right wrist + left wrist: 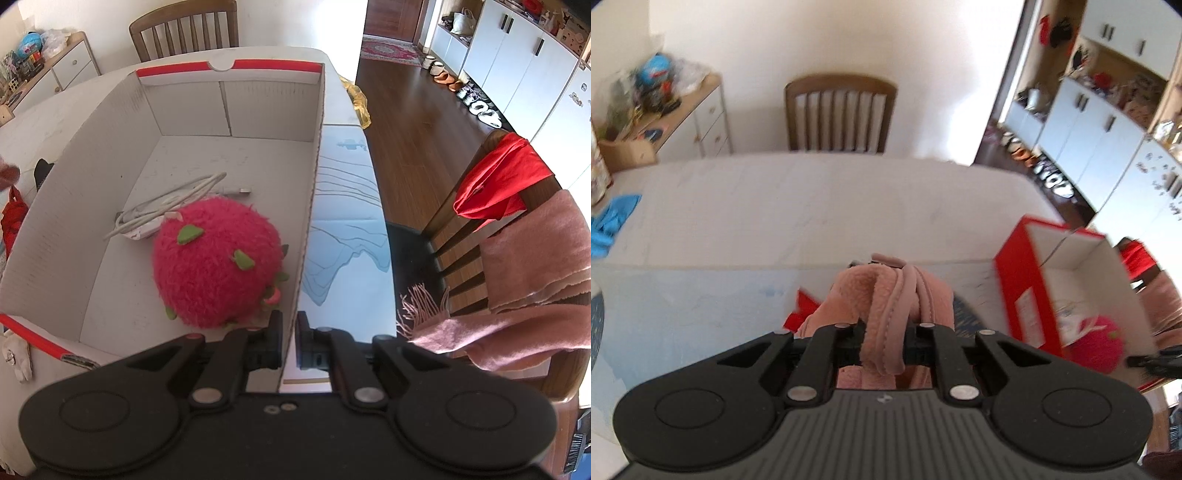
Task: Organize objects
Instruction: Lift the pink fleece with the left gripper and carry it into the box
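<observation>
My left gripper (884,332) is shut on a pink fleece bag (886,291), pinching a fold and strap and holding it above the table (812,206). To its right stands a red cardboard box (1027,280) with a white inside. In the right wrist view my right gripper (290,332) is shut on the box's right wall (314,184), one finger inside and one outside. A fuzzy pink strawberry-like plush (218,266) and a coiled white cable (173,206) lie in the box. A red item (799,310) shows partly under the bag.
A blue cloth (613,221) lies at the table's left edge, and a wooden chair (842,114) stands beyond the far side. Right of the box, another chair carries a red cloth (498,177) and a pink scarf (535,251). A yellow item (358,99) sits behind the box.
</observation>
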### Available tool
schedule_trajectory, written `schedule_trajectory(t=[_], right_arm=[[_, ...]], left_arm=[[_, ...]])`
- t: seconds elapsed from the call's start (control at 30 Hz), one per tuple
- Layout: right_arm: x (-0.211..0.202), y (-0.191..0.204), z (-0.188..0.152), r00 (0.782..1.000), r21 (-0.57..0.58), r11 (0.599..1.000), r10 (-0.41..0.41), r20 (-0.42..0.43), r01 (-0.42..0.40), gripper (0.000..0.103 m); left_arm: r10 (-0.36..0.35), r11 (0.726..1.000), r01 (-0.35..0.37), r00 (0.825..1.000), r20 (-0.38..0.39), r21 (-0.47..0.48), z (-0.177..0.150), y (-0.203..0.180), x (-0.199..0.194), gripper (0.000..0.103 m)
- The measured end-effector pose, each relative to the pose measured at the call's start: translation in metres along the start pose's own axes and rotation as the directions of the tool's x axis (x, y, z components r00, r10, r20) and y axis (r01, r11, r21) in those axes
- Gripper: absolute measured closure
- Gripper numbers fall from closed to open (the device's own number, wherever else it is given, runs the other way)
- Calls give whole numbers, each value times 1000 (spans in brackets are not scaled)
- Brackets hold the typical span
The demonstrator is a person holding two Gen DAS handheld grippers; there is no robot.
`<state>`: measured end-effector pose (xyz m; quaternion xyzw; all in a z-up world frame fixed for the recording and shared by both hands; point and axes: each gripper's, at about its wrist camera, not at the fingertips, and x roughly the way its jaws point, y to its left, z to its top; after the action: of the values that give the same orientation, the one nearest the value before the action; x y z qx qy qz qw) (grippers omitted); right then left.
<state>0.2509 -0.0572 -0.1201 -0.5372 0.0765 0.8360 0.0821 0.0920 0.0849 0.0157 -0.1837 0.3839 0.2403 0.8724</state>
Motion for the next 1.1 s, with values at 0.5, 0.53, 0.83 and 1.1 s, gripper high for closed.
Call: schedule_trajectory(t=[0.5,0.53,0.83,1.1], right_arm=[[1,2,1,1000,-29,1000,6,-6,-6,97],[1,3,1,1000,-31,1000,5,-6,-5,97],[0,2,1,1000,-41,999,14,-2,-15,97],[0,1,0,1000,-55,998,21,-1,-21,97]], left_arm=[[-228,951,213,973,41,225,76,-111,-25,91],[-242,945,227,970,35,236,80,-119,-22,91],[-326,881,312,945,-22,355,93,-205,6,91],[-329,844,335,940,-88,418,80,-257,46,91]])
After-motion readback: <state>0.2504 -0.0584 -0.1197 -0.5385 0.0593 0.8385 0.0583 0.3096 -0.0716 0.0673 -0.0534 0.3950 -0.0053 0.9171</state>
